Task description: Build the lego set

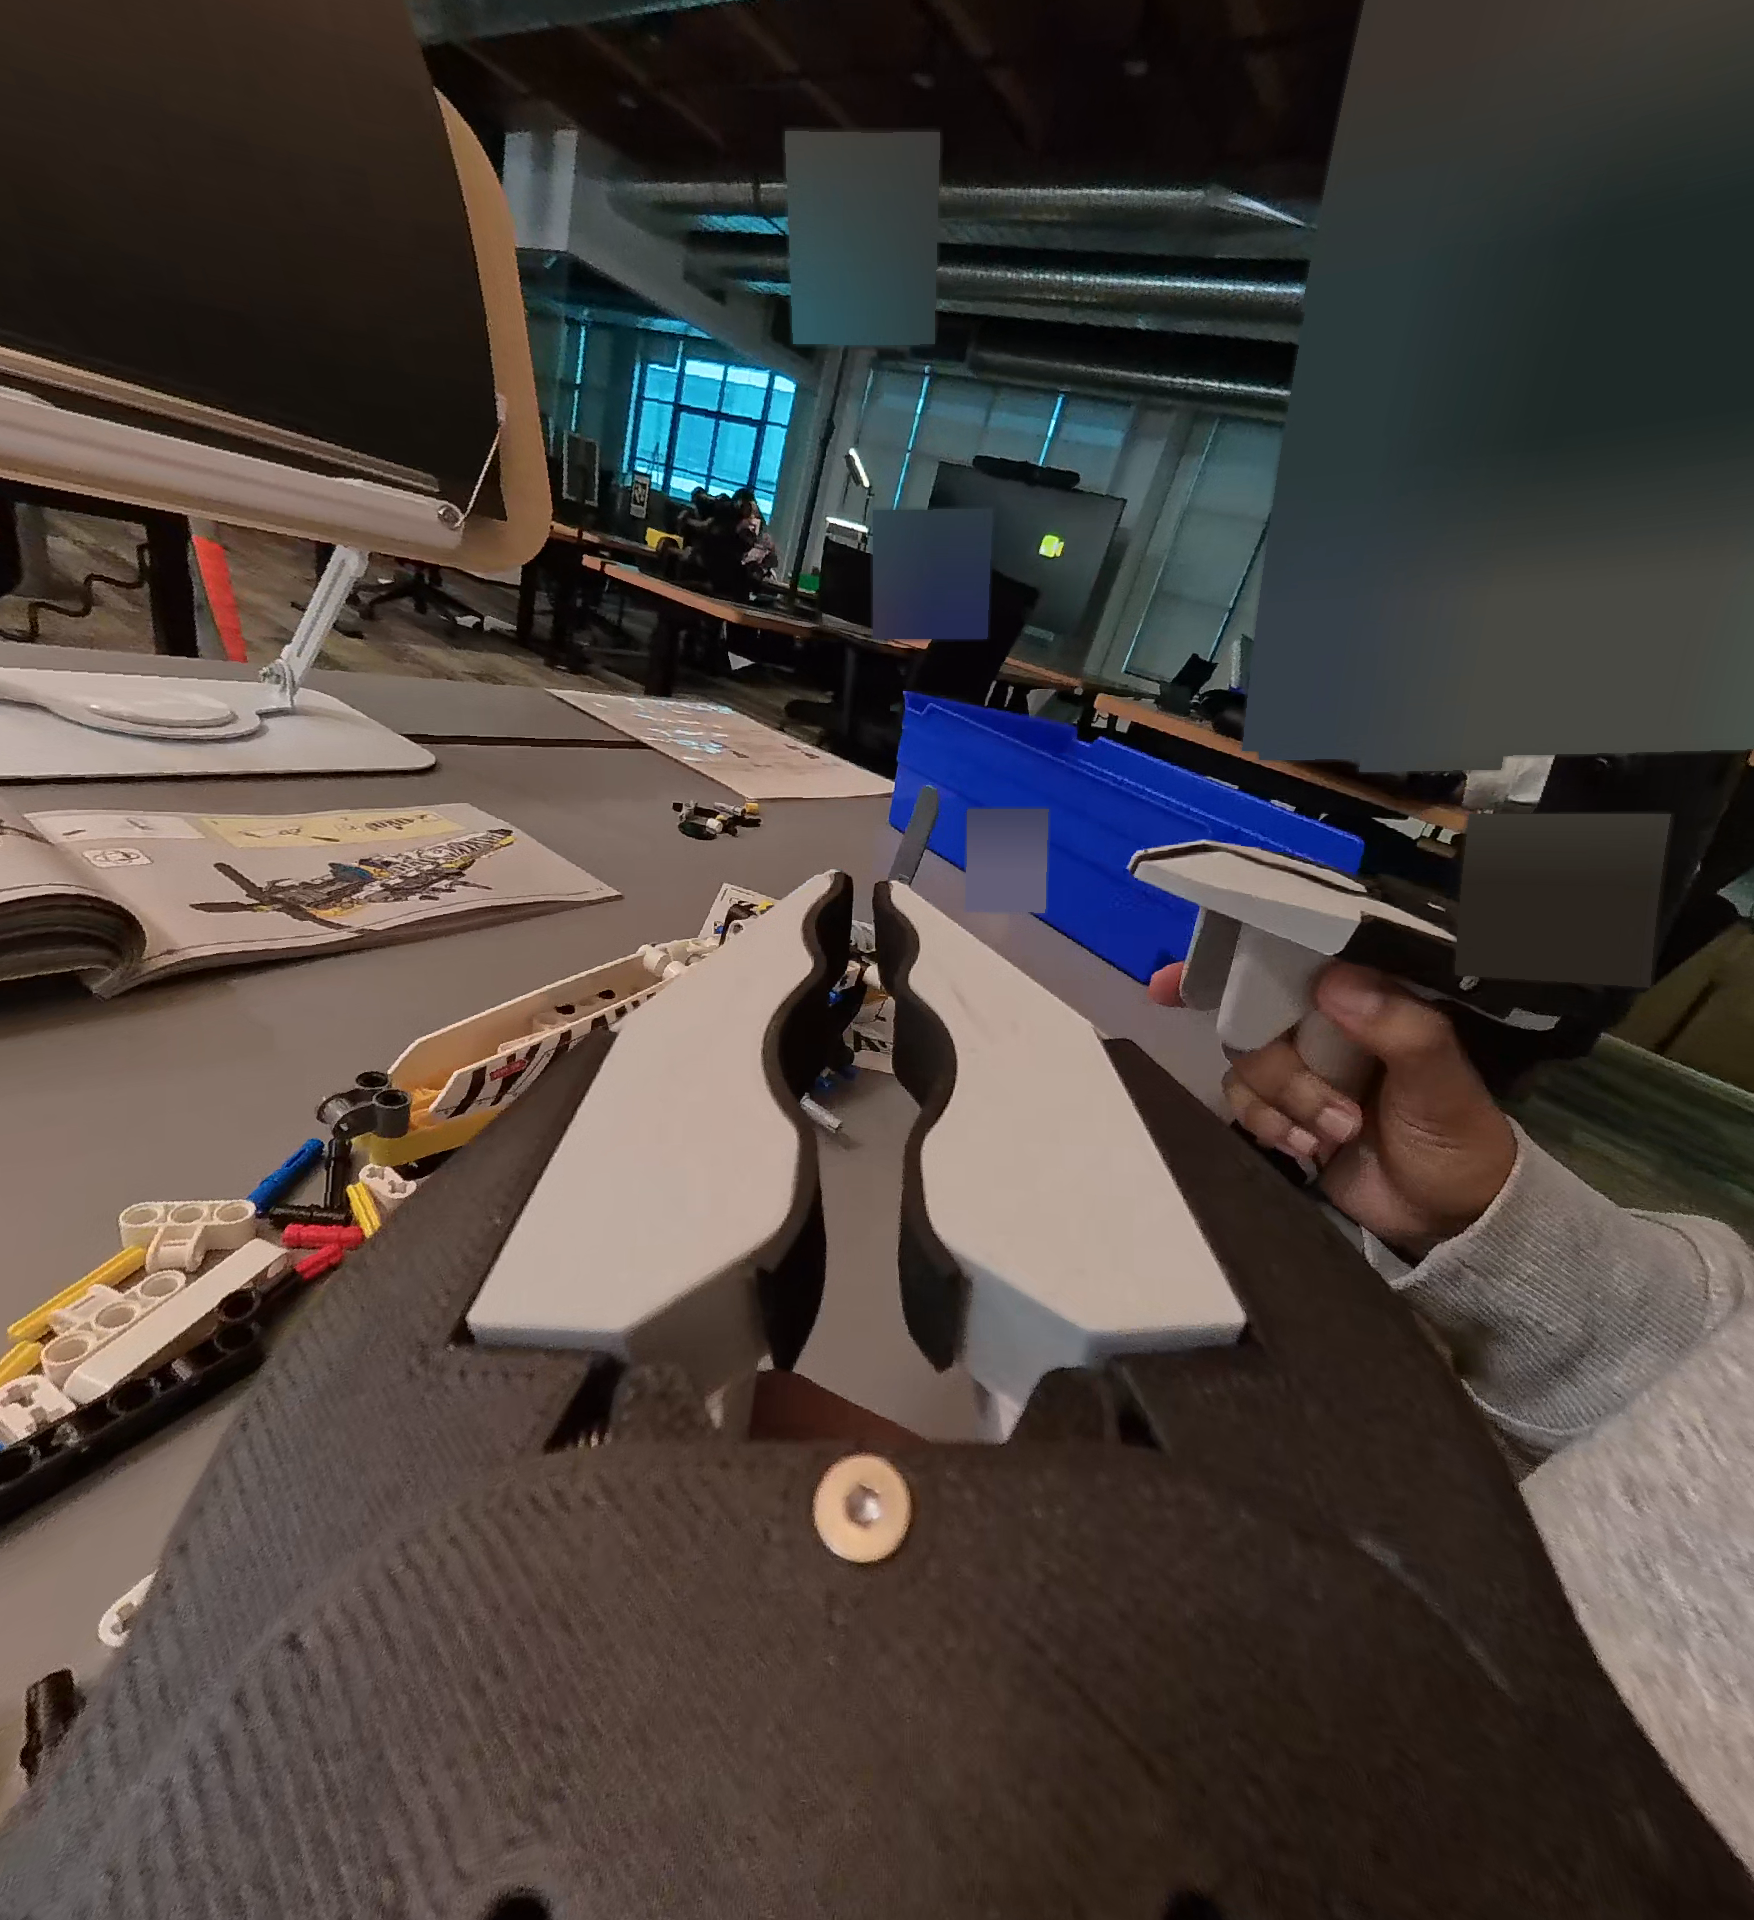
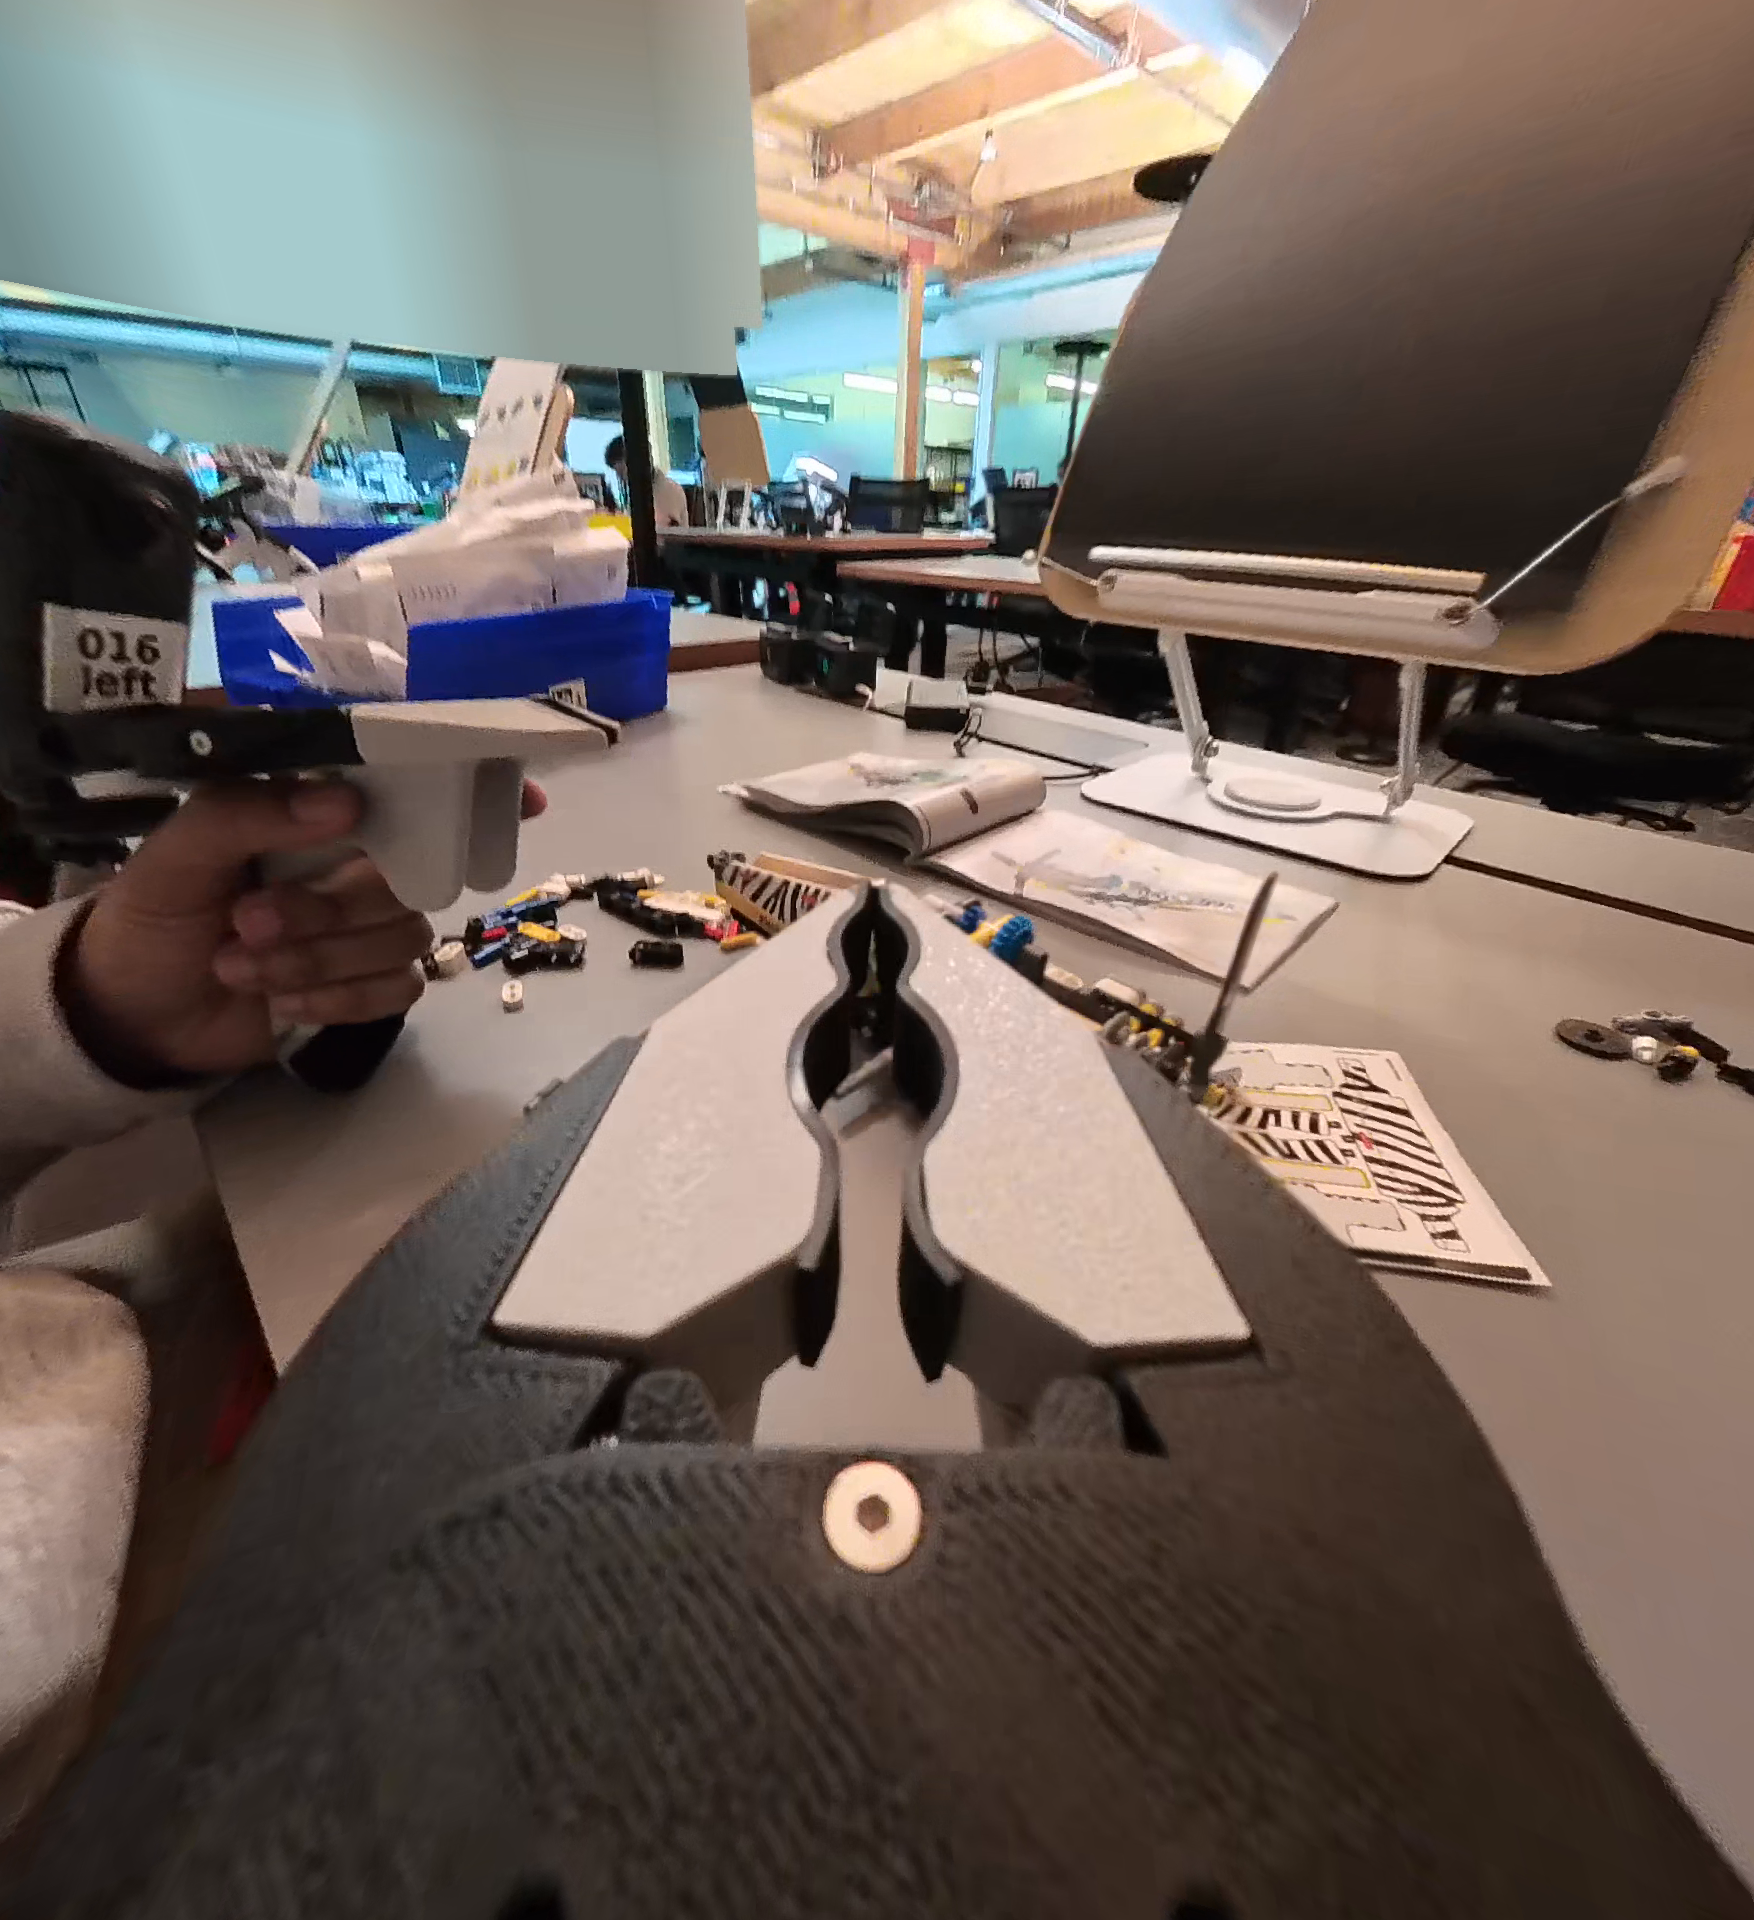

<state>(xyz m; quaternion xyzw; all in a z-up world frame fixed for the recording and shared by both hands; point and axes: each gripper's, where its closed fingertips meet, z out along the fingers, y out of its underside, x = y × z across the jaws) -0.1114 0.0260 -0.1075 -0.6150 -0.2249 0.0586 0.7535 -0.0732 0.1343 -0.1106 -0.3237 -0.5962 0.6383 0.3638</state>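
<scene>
Lego model, a partly built white-and-yellow body, lies on the table just beyond the nearly closed, empty left claw, loose pieces scattered near-left, right claw likewise pinched empty, so much assembly remains.

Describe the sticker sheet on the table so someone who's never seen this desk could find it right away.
Start at the tilted black panel on its white stand on the grey table. In front of it lies the open instruction booklet, and nearer still, flat on the table, is the sticker sheet. Unlike the booklet, it is a single white sheet bearing black zebra-striped shapes.
</scene>
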